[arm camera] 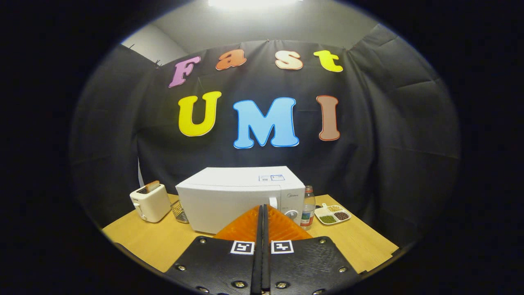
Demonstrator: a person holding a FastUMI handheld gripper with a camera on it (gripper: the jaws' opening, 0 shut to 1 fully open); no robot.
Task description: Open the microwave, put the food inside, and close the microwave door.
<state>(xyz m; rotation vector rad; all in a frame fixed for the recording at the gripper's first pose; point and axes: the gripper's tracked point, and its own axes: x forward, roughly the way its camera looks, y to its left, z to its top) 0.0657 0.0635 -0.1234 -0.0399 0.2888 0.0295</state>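
A: Where's the gripper point(262, 208) at?
B: Hangs above the wooden table point(163, 241), pointing at the microwave point(229, 200). Fingers pressed together, tip to tip, nothing btwn them. Not touching anything.
A: And the microwave?
B: White, sits mid-table just beyond the fingertips, w/ door point(223, 209) closed. Handle point(273, 202) and a round dial point(292, 214) are on its right side, right by the fingertips as seen from the gripper view. Stickers on the top panel, too small to tell more.
A: Food?
B: A white divided plate point(332, 214) lies on the table to the right of the microwave, approx. three compartments: green bits, dark reddish bits, pale yellowish bits. Can't tell exactly what they are.
A: Anything else nearby?
B: A clear bottle point(308, 207) w/ a label stands upright btwn the microwave and the plate, just beside the microwave. On the left, a white toaster point(150, 202) w/ a bread slice point(152, 186) sticking up out of the slot. Btwn toaster and microwave, a small wire basket point(179, 211), close to the microwave's left wall.
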